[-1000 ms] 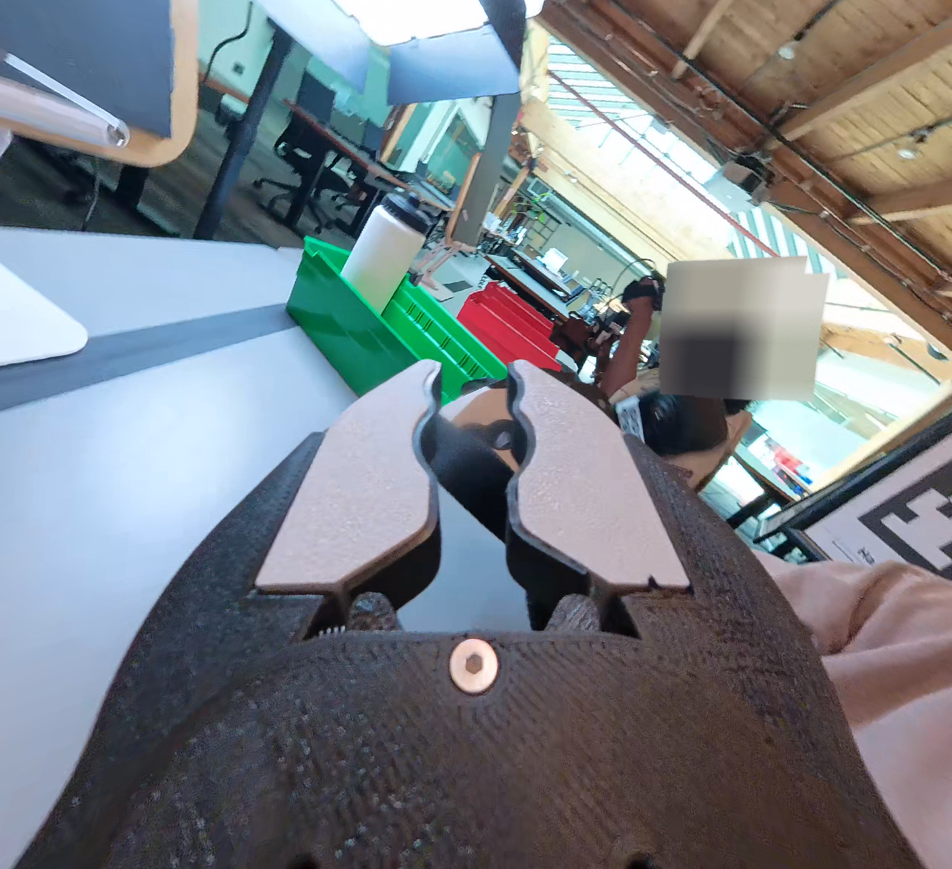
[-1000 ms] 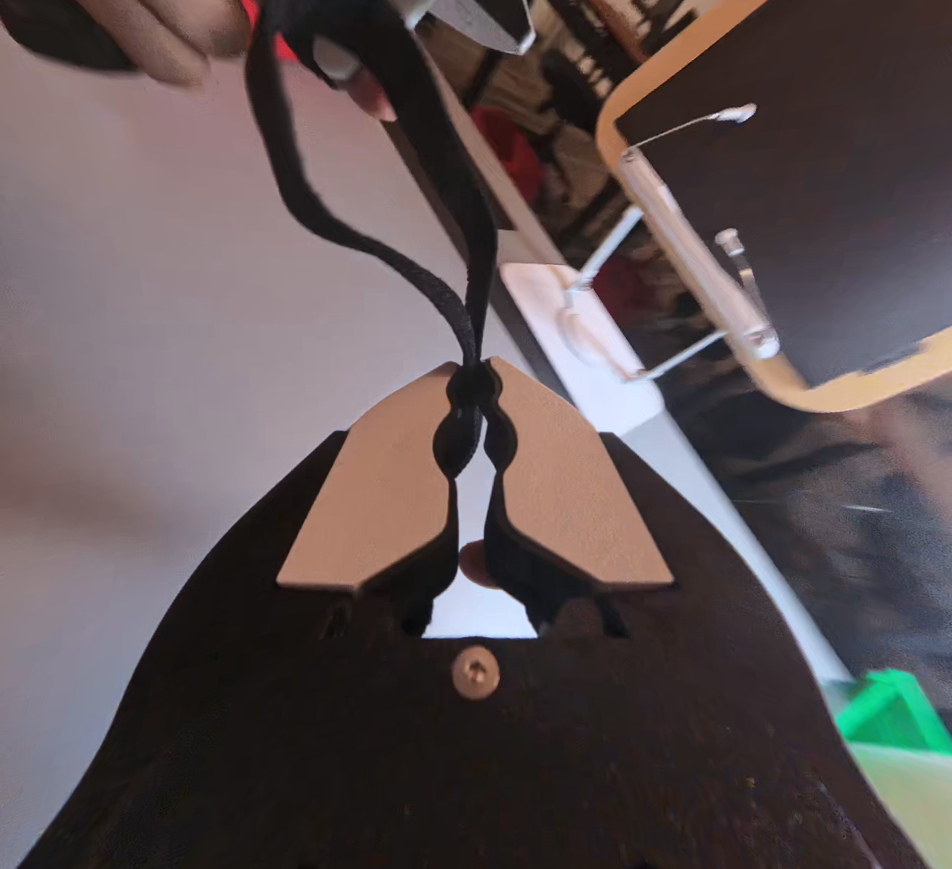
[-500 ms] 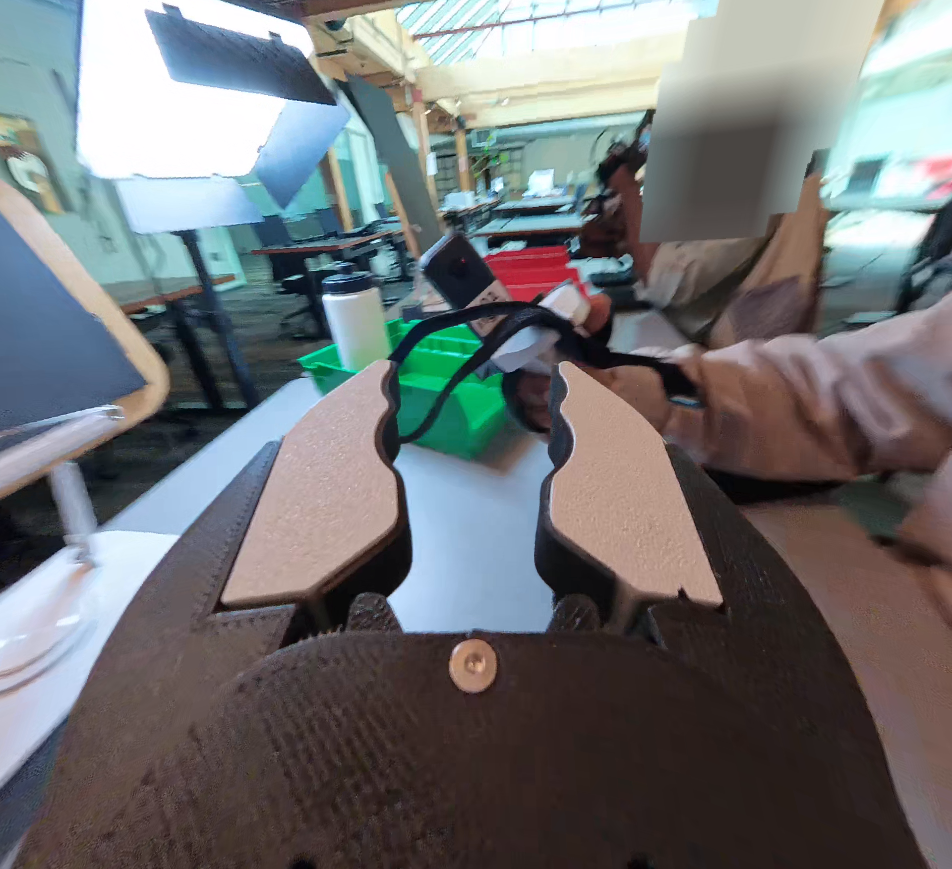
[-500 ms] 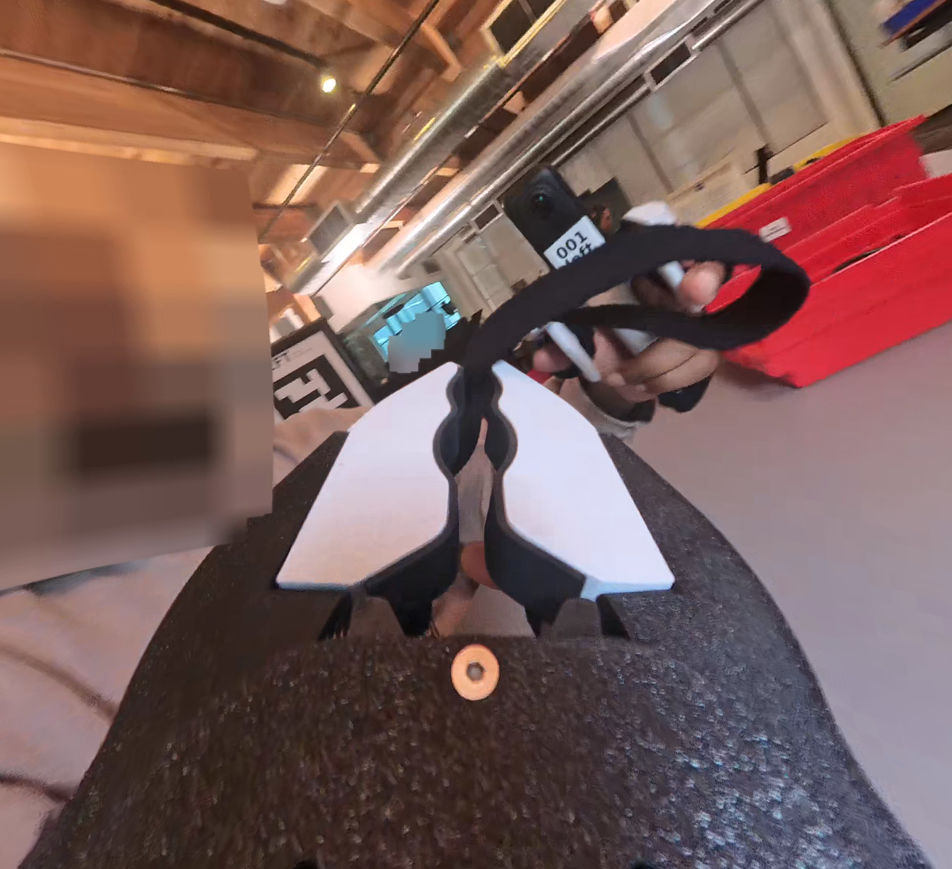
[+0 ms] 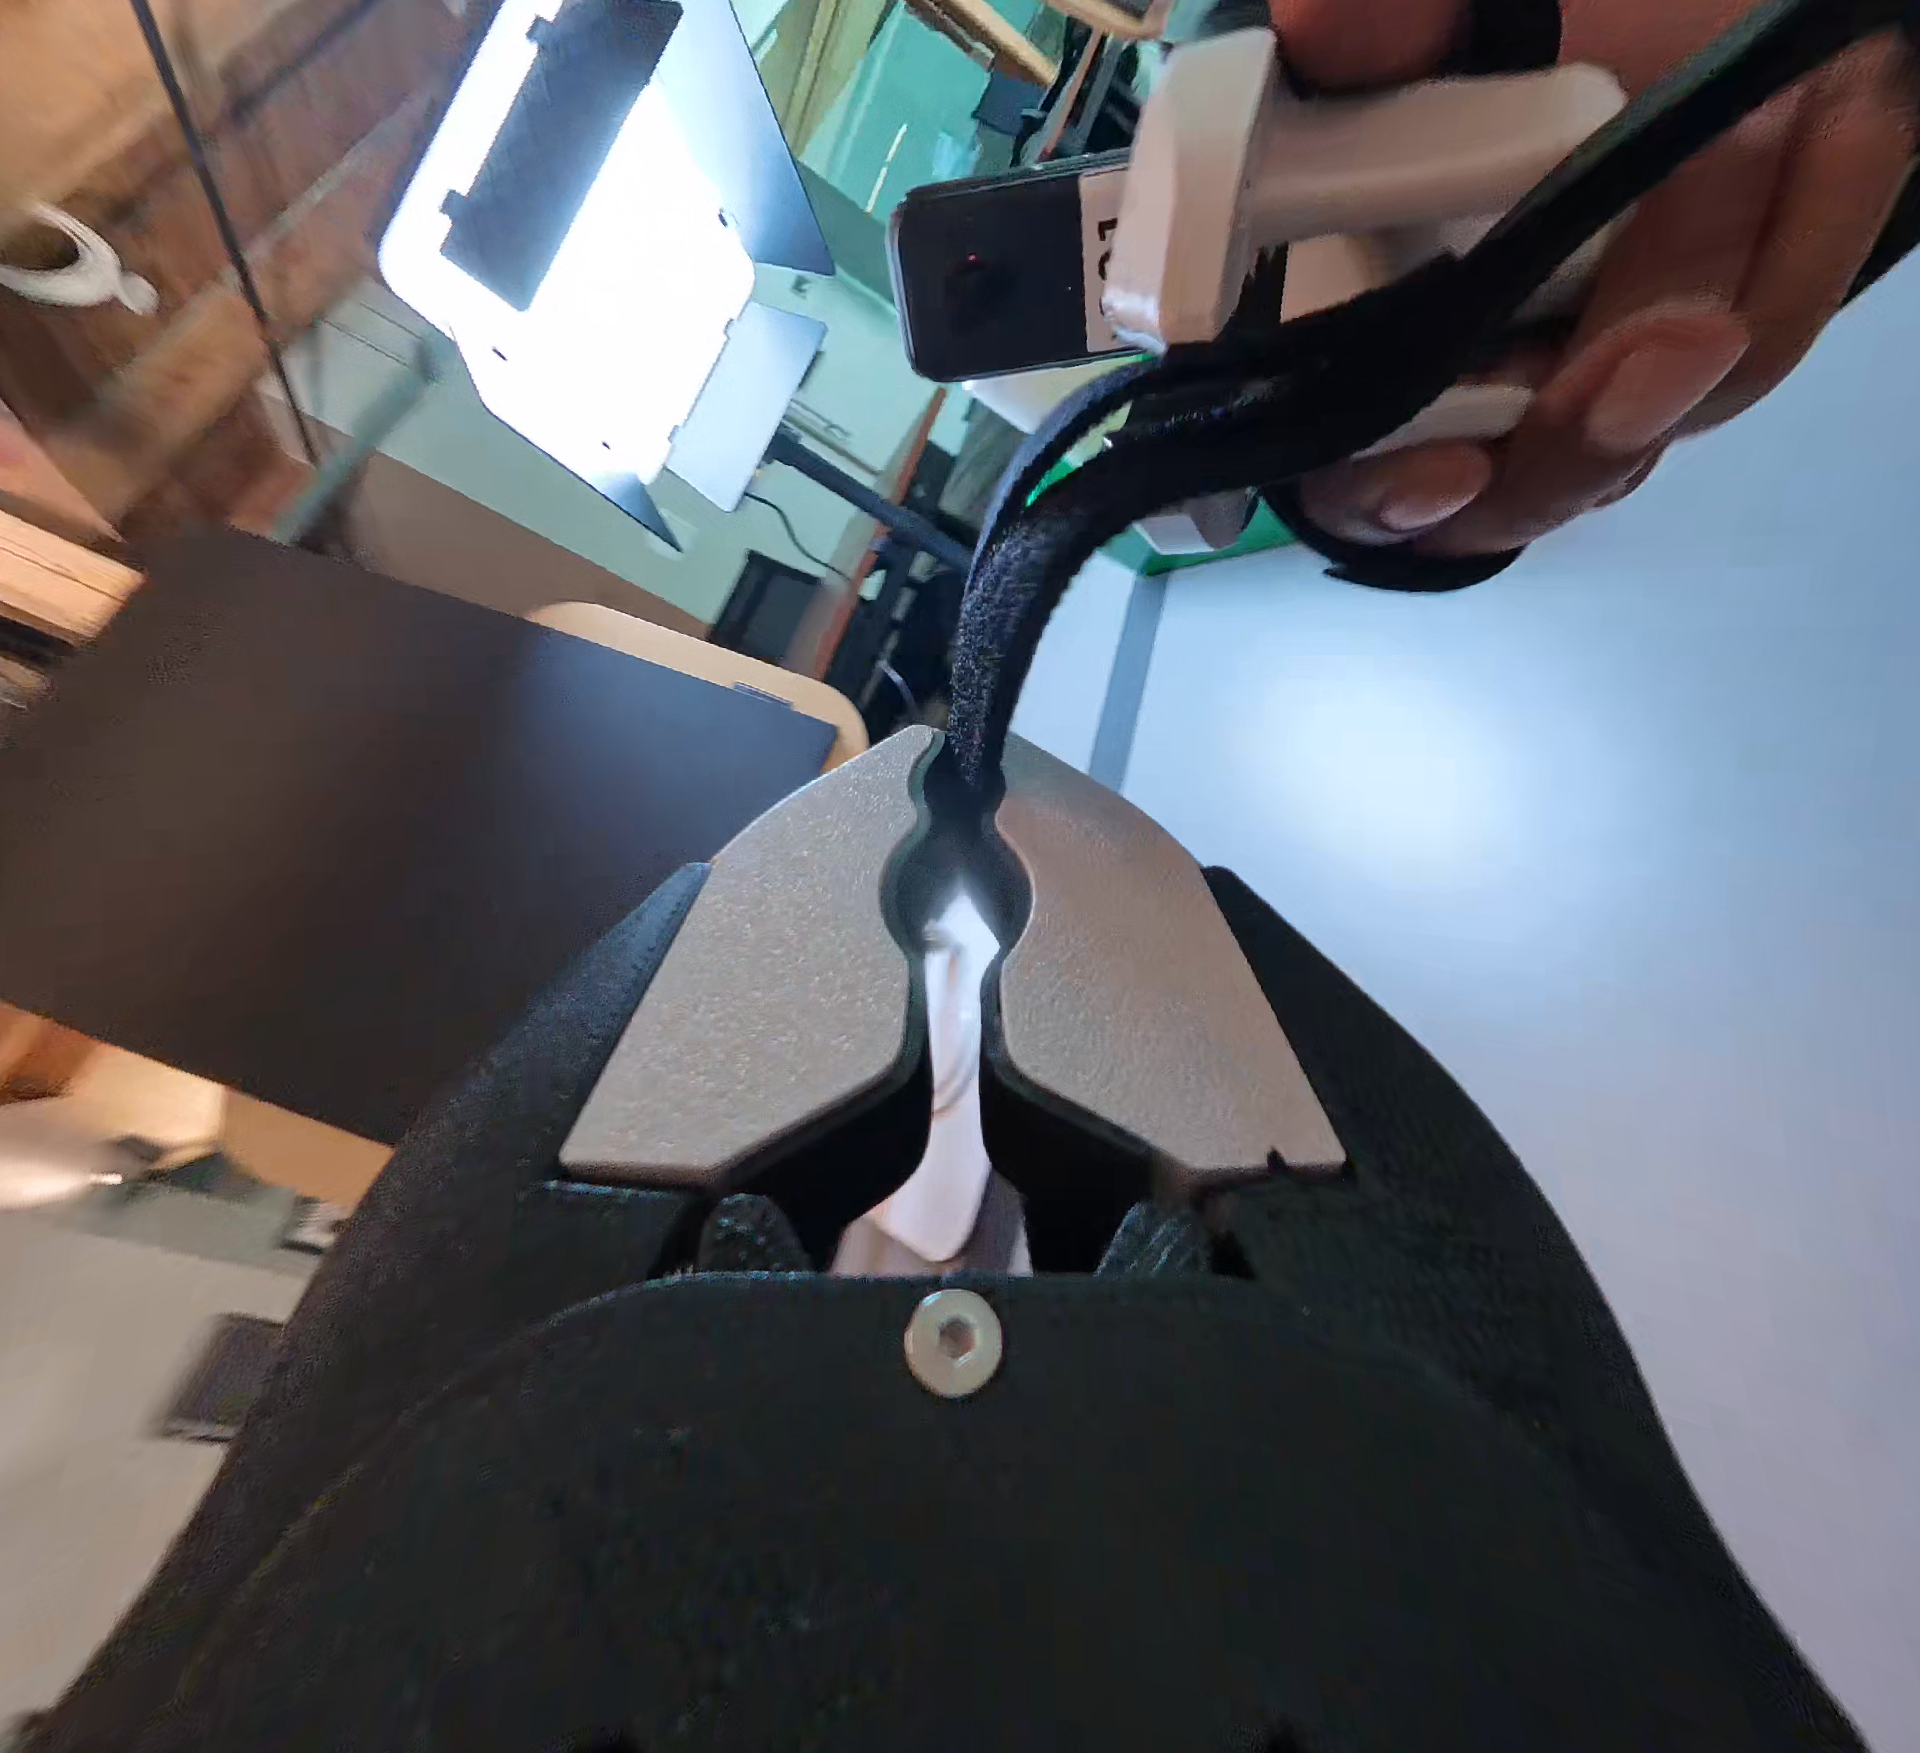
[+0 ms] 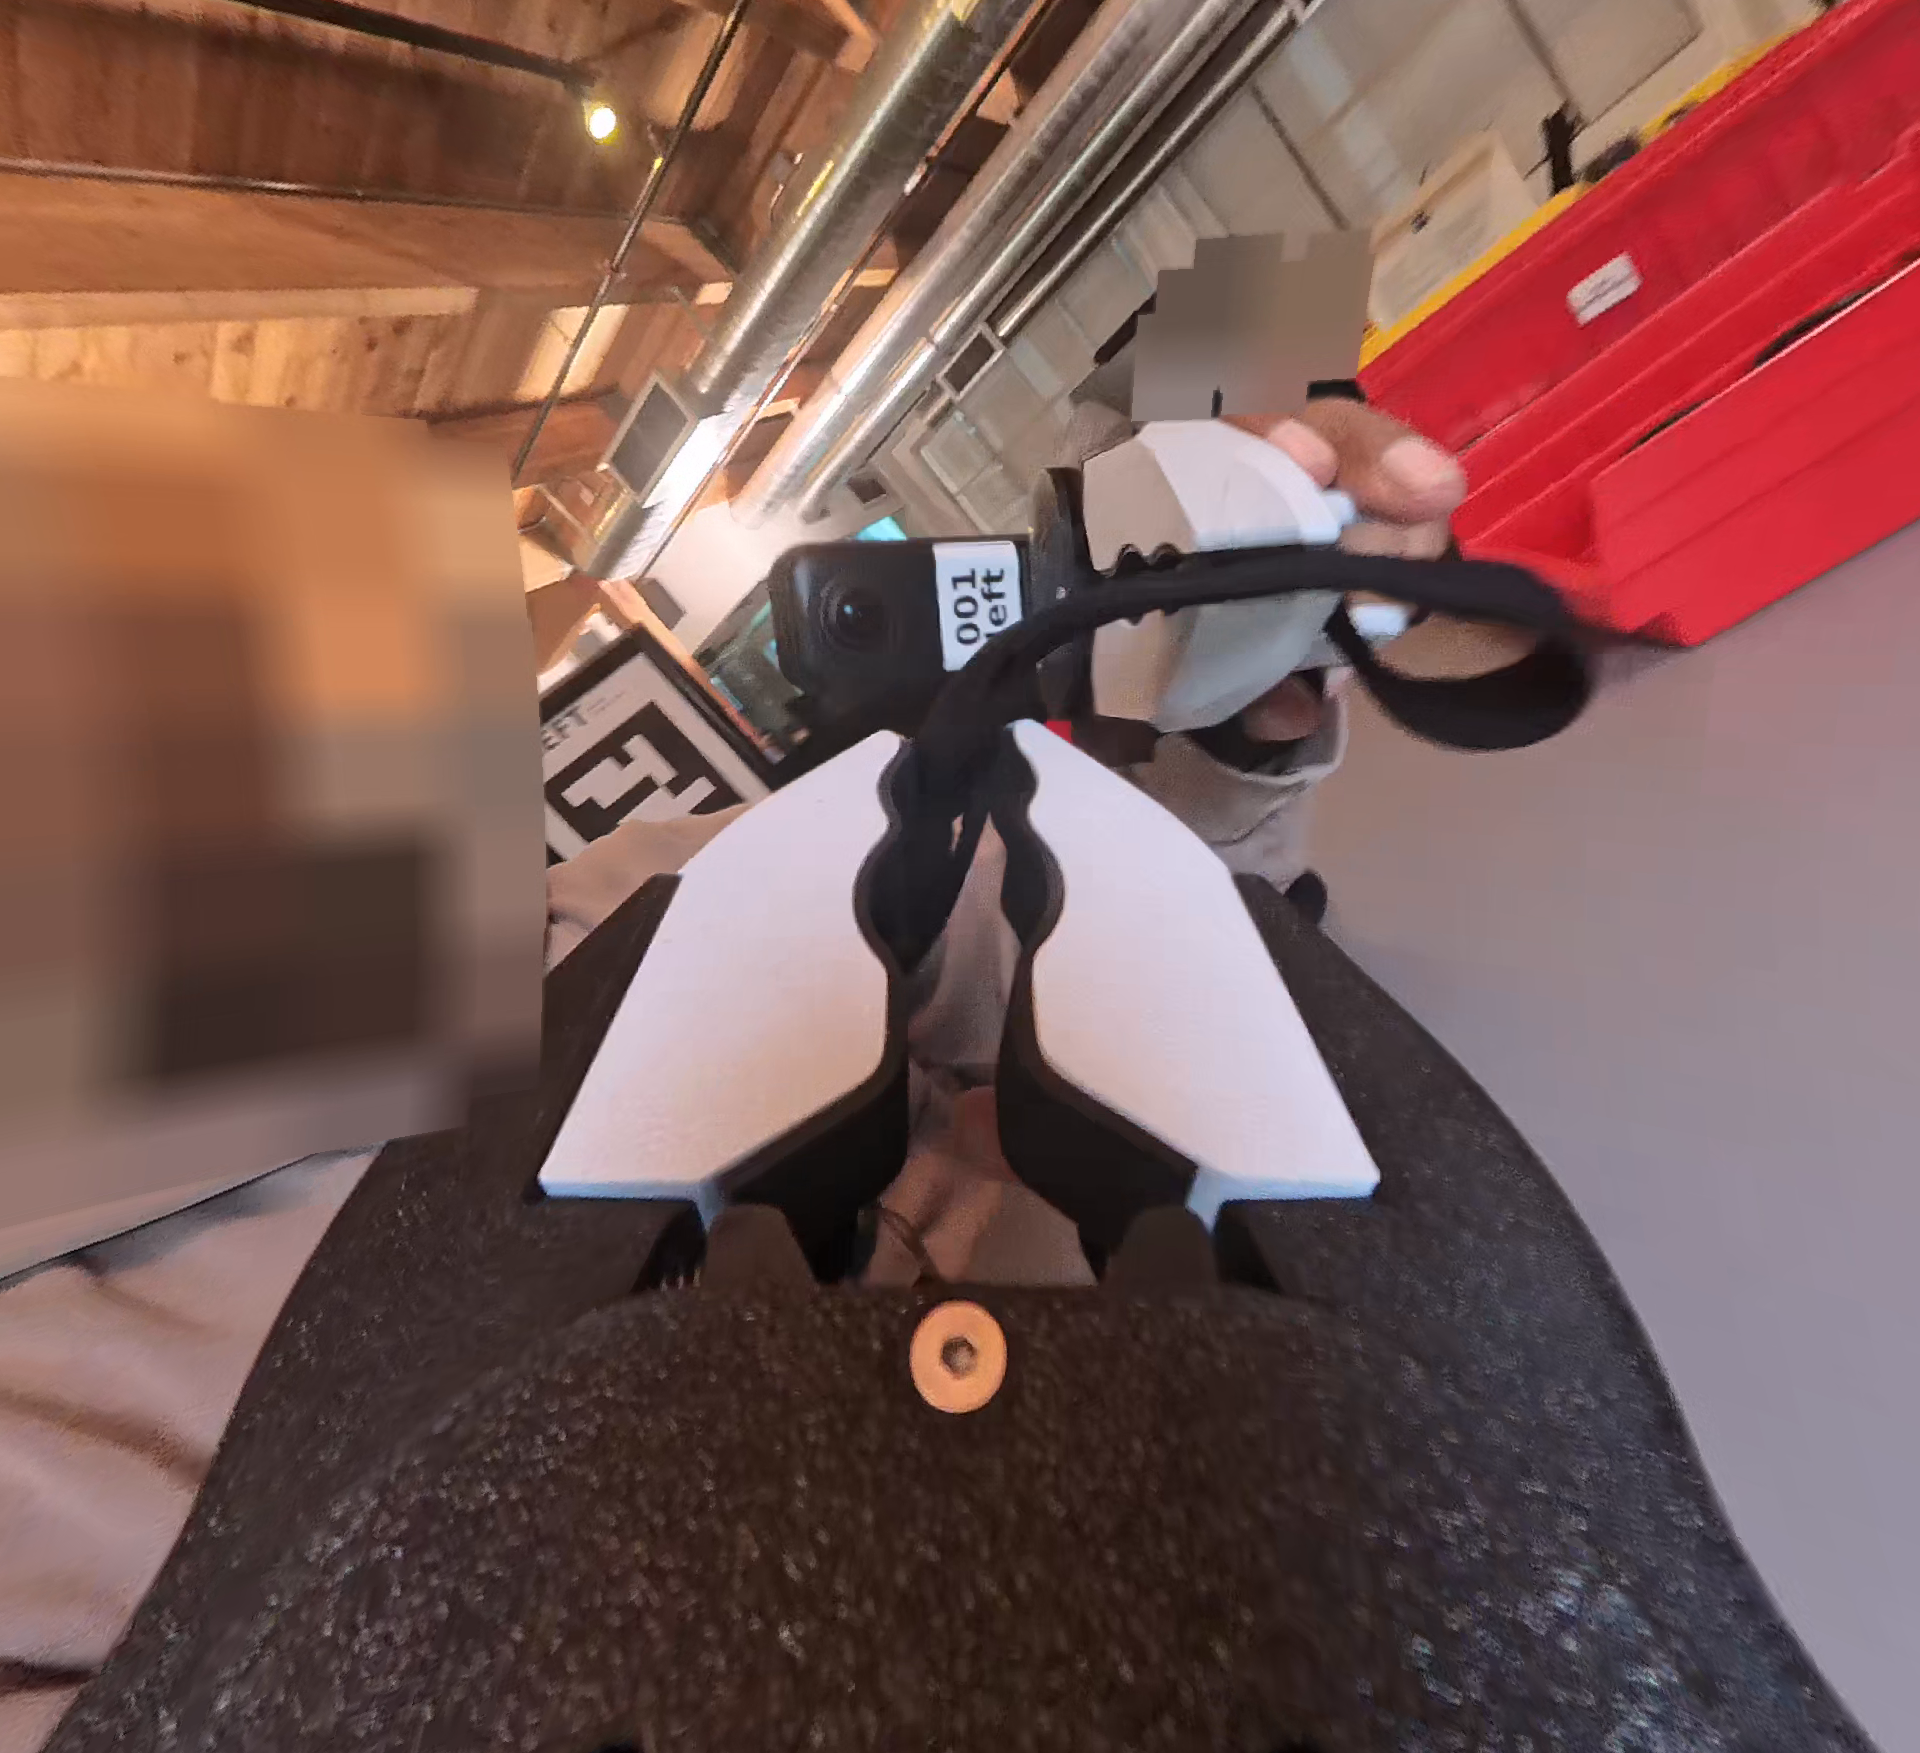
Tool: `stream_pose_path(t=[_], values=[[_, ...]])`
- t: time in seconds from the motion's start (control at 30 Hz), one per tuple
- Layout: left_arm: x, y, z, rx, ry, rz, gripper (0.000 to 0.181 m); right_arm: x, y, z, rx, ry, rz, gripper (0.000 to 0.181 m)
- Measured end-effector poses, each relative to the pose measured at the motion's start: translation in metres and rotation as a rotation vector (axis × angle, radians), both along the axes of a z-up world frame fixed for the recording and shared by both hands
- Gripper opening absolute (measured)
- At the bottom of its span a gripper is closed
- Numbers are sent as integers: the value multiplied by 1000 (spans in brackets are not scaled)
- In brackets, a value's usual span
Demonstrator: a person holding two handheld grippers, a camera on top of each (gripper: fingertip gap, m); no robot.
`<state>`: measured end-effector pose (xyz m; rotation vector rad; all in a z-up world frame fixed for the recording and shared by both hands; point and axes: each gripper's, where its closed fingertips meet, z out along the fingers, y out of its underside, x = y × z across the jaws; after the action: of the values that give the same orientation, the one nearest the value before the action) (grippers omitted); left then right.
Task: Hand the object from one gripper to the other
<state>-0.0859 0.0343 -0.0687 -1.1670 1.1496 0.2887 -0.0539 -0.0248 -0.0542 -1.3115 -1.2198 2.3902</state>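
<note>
I saw the long black fabric strap [image 5: 982, 664] pinched in my left gripper [image 5: 961, 768]. My right gripper [image 6: 961, 773] had its fingers slightly apart around the same strap, which stretched between both grippers.

- Black strap [image 5: 997, 643] is running taut from the left gripper [image 5: 961, 768] up to the right hand [image 5: 1621, 249], blocking the straight-ahead lane.
- That hand is filling the upper right.
- Dark board [image 5: 364, 768] is walling off the left, close beside the fingers.
- Grey table [image 5: 1558, 976] is lying open to the right: widest free room.
- From the right gripper [image 6: 961, 789], the strap is crossing the lane ahead.
- Red bins [image 6: 1714, 332] are bounding the far right, with bare table before them.
</note>
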Motion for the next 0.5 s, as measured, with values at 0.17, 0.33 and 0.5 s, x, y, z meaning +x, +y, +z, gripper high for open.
stream_pose_path(t=[0.17,0.33,0.5], values=[[2,-9,2,-404,-297,-161,2,7,32,-4,280,15,-260,26],[16,-28,-12,-879,-466,-309,2,10,41,-8,691,19,-462,39],[31,-52,-37,-1257,-488,-429,3,6,20,-24,1089,4,-457,49]])
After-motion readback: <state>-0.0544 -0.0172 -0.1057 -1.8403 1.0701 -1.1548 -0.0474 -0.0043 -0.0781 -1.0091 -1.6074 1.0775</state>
